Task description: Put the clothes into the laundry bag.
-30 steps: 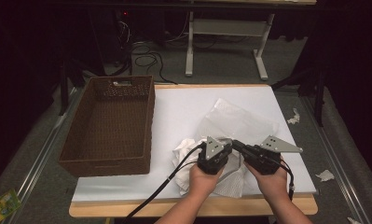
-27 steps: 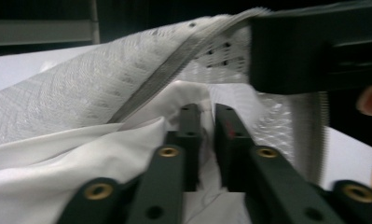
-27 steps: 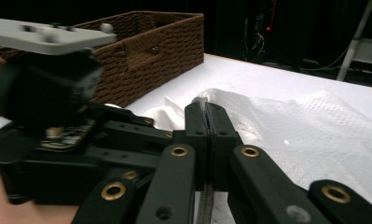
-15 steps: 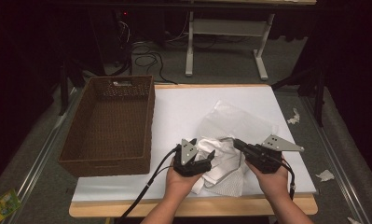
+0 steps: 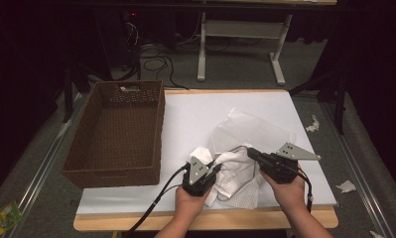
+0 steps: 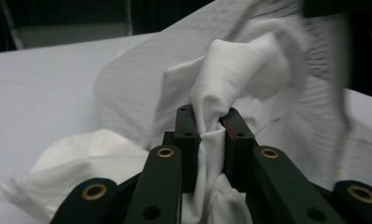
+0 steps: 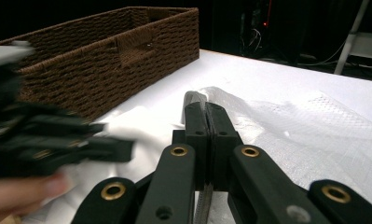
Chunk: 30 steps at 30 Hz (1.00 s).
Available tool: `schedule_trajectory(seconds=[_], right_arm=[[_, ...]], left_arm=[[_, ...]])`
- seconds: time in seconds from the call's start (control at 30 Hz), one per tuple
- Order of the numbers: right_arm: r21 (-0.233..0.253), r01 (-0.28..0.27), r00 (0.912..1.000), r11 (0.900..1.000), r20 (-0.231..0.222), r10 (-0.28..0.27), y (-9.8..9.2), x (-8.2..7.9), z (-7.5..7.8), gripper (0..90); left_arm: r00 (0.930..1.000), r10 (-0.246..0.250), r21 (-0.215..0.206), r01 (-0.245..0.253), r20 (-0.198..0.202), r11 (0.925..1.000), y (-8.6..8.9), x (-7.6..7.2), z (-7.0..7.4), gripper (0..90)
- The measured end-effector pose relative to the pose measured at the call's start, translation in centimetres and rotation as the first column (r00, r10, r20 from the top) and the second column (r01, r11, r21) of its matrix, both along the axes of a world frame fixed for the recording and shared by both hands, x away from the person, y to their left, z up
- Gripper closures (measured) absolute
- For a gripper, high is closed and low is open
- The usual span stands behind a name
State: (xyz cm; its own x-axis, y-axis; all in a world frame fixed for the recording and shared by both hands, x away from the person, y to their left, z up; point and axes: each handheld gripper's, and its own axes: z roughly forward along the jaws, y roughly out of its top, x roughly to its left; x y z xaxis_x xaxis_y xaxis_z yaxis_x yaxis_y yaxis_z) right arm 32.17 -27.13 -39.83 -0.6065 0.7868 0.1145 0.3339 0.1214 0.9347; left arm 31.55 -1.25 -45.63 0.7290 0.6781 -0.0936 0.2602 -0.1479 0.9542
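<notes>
High view: our white-topped table (image 5: 195,119) carries the brown woven wicker basket (image 5: 117,130) at its left and the crumpled white cloth (image 5: 235,171) near our edge. Our left gripper (image 6: 207,135) clenches a cloth fold; our right gripper (image 7: 206,122) pinches its thin edge.

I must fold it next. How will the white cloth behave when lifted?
Probably floppy: the crumpled white cloth bunches and droops between the left gripper's jaws. Likely light: a thin pinched fold holds it up. The right gripper clamps a flat edge.
</notes>
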Motion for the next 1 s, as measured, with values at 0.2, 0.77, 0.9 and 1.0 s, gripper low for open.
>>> schedule_trajectory(seconds=[0.2,0.77,0.9,1.0], right_arm=[[0.004,-0.002,1.0000,1.000,0.004,0.002,0.2,0.0,0.1,90.0],[0.037,-0.016,0.9997,0.999,0.018,0.015,-0.3,-0.6,0.7,90.0],[0.031,-0.015,0.9997,0.999,0.019,0.015,-0.4,-0.7,0.6,90.0],[0.029,-0.012,0.9997,0.999,0.020,0.012,-0.2,-0.7,0.6,90.0]], left_arm=[[0.9979,-0.062,0.005,0.062,-0.020,0.9981,-2.3,-1.1,0.2,81.8],[0.9977,-0.018,-0.044,0.015,-0.065,0.9989,-3.4,1.8,1.0,47.2],[0.9996,-0.005,-0.062,0.003,-0.026,0.9981,-0.6,0.4,1.1,30.1],[0.9992,0.024,-0.017,-0.025,-0.032,0.9995,1.0,0.1,0.1,19.8]])
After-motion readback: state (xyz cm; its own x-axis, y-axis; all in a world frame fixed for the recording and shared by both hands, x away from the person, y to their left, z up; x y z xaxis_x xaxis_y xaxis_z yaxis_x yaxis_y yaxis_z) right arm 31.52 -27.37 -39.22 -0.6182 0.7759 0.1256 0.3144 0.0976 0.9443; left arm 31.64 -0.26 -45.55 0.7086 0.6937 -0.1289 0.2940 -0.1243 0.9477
